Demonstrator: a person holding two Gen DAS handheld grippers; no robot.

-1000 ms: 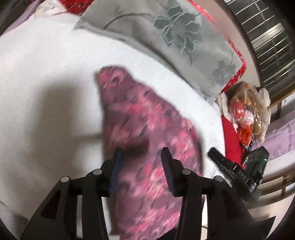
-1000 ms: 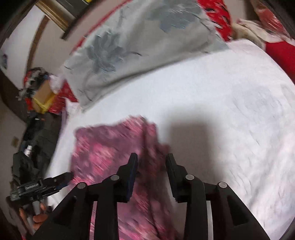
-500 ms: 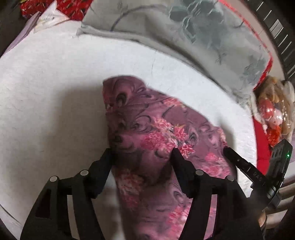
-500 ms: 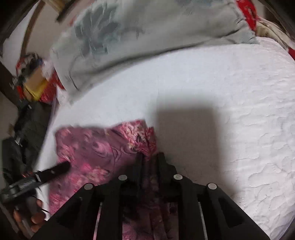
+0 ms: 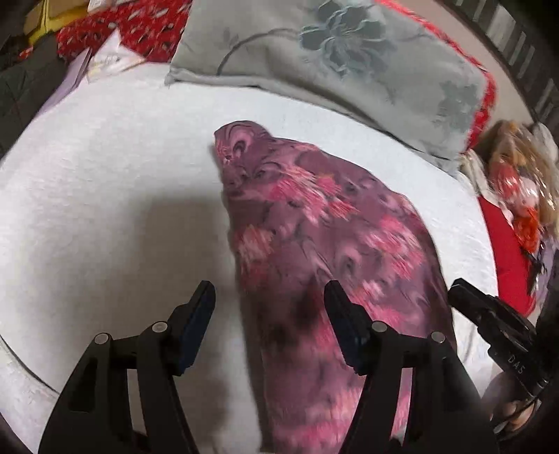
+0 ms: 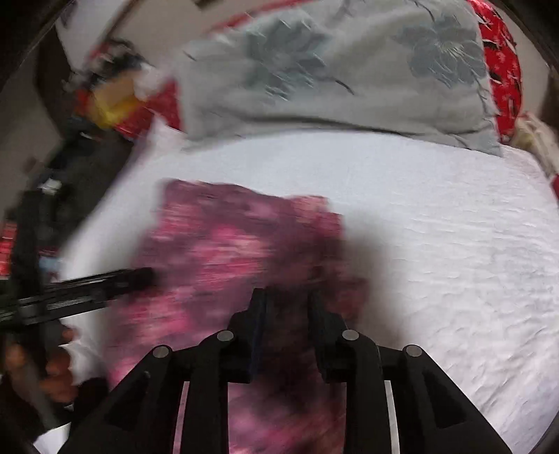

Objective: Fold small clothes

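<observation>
Our left gripper [image 5: 269, 307] stood spread over the purple floral garment [image 5: 314, 244] at frame centre, pinching nothing. The right gripper's [image 6: 286, 304] hold we could not tell through blur; a loose grip might undo the fold.

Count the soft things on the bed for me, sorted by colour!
Purple and pink flowered cloth: 1
Grey flowered pillow: 1
White bedcover: 1
Red patterned fabric behind the pillow: 1
Total: 4
</observation>
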